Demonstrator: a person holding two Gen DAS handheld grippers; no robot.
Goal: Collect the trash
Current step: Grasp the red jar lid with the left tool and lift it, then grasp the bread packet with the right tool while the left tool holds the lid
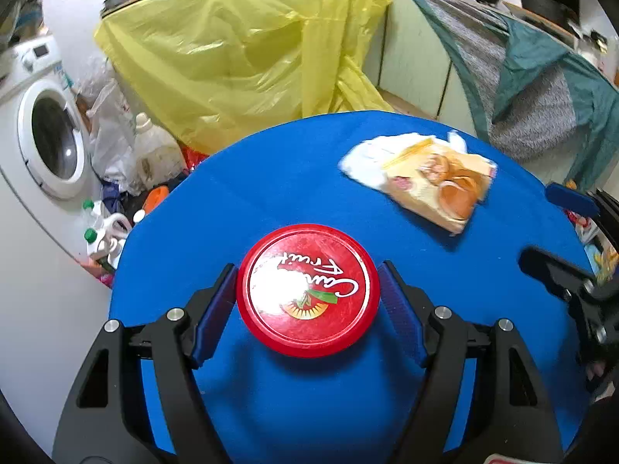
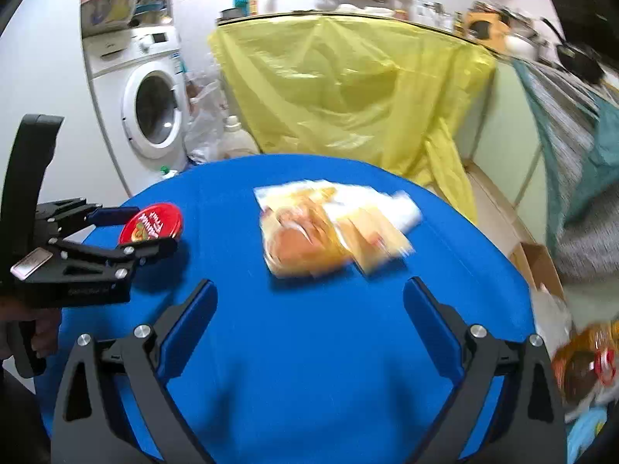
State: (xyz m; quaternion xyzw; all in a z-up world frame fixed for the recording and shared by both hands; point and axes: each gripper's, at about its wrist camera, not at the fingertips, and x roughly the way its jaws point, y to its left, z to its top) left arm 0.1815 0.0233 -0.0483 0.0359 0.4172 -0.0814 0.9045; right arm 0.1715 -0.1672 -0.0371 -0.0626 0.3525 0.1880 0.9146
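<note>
The left gripper (image 1: 308, 294) is clamping the red lid (image 1: 307, 289) above the blue table (image 1: 271, 193), while the right gripper (image 2: 309, 317) is hanging released, leaving the bun wrapper (image 2: 332, 228) uncollected.

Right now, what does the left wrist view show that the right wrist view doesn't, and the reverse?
Only the left wrist view shows the red lid face-on, clamped between the left tool's pads, plus green-capped bottles on the floor.

Only the right wrist view shows the right tool open and empty, and a cardboard box beyond the table.

Both show the blue table, the yellow food wrapper, the yellow plastic sheet and the washing machine.
</note>
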